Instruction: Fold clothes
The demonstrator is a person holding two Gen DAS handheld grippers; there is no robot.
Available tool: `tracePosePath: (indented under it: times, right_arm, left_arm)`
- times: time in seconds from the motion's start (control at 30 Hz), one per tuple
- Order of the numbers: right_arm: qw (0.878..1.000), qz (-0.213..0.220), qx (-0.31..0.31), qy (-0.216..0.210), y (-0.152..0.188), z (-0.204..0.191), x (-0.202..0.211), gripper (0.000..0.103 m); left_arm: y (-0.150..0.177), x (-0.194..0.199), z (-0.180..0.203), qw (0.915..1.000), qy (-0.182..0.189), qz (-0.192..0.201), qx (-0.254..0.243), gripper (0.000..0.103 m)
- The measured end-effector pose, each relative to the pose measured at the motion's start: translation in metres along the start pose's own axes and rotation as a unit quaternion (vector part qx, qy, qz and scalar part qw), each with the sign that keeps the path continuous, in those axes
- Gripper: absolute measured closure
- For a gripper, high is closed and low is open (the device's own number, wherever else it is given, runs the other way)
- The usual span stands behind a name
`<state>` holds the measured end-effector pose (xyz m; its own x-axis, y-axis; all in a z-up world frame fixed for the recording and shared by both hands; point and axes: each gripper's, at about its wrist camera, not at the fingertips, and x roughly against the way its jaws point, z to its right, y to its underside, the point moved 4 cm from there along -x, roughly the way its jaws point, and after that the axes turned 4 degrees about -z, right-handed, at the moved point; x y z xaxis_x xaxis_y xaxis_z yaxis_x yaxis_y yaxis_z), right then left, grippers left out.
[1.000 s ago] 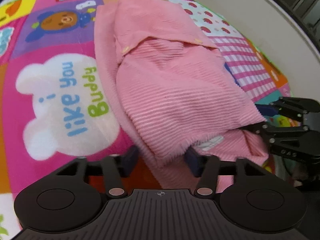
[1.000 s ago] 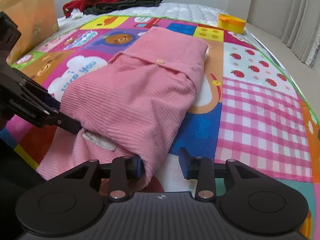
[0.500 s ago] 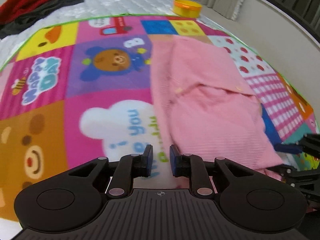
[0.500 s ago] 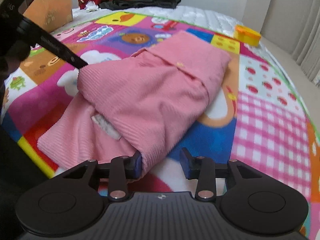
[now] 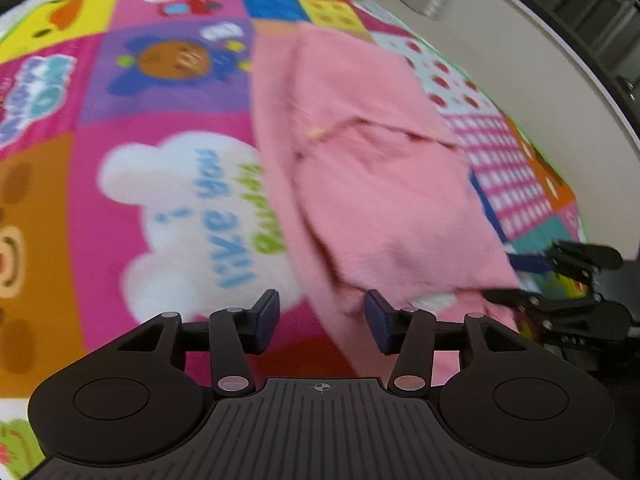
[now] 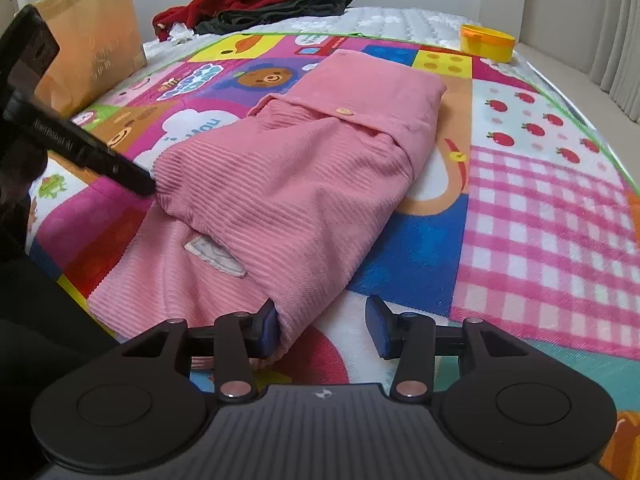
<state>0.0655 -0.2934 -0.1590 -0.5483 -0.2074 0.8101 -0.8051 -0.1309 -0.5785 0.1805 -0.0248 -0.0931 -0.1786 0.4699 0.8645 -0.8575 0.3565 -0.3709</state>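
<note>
A pink ribbed garment [image 6: 304, 184] lies partly folded on the colourful play mat [image 6: 540, 208]; its near part is doubled over, and a white label [image 6: 214, 256] shows under the fold. In the left wrist view the garment [image 5: 372, 184] is blurred. My left gripper [image 5: 322, 320] is open, its jaws wide apart, with the folded edge just beyond its right fingertip. My right gripper [image 6: 322, 328] is open; the garment's near corner rests against its left finger. The left gripper also shows in the right wrist view [image 6: 140, 184], touching the fold's left edge.
A brown paper bag [image 6: 96, 48] stands at the mat's far left. Red and dark clothes [image 6: 256, 4] are piled at the back of the bed. A yellow bowl [image 6: 486, 42] sits at the far right. The bed's right edge drops to the floor [image 5: 500, 64].
My left gripper was shut half a second ago and is now open, lower and nearer the fold's edge. The folded layer has settled down. My right gripper has stayed open at the near corner.
</note>
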Motion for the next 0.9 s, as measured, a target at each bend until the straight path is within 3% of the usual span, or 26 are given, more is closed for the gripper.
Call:
tracePosePath:
  times: [0.1, 0.3, 0.37, 0.43, 0.5, 0.73, 0.9]
  right_arm:
    - [1.0, 0.012, -0.012, -0.01, 0.005, 0.004, 0.0, 0.056]
    - [0.998, 0.029, -0.039, -0.028, 0.01, 0.012, 0.004, 0.054]
    - [0.999, 0.029, -0.038, -0.023, 0.011, 0.012, 0.011, 0.053]
    - [0.999, 0.03, -0.037, -0.018, 0.012, 0.013, 0.018, 0.047]
    - [0.999, 0.031, -0.036, -0.012, 0.013, 0.013, 0.025, 0.039]
    - [0.999, 0.03, -0.026, 0.019, 0.012, 0.013, 0.047, 0.039]
    - [0.999, 0.048, -0.004, 0.0, -0.018, 0.0, 0.051, 0.039]
  left_arm:
    - [0.007, -0.01, 0.013, 0.9997, 0.015, -0.014, -0.013, 0.049]
    - [0.011, -0.029, 0.03, 0.9992, -0.007, -0.022, -0.032, 0.051]
    - [0.008, -0.031, 0.032, 0.9994, -0.007, -0.017, -0.03, 0.059]
    - [0.005, -0.03, 0.034, 0.9992, -0.016, -0.007, -0.037, 0.076]
    - [-0.002, -0.028, 0.033, 0.9981, -0.039, 0.008, -0.047, 0.081]
    - [-0.023, 0.002, 0.003, 0.9925, -0.106, 0.057, -0.022, 0.08]
    - [-0.008, 0.021, -0.012, 0.995, -0.084, 0.054, 0.01, 0.068]
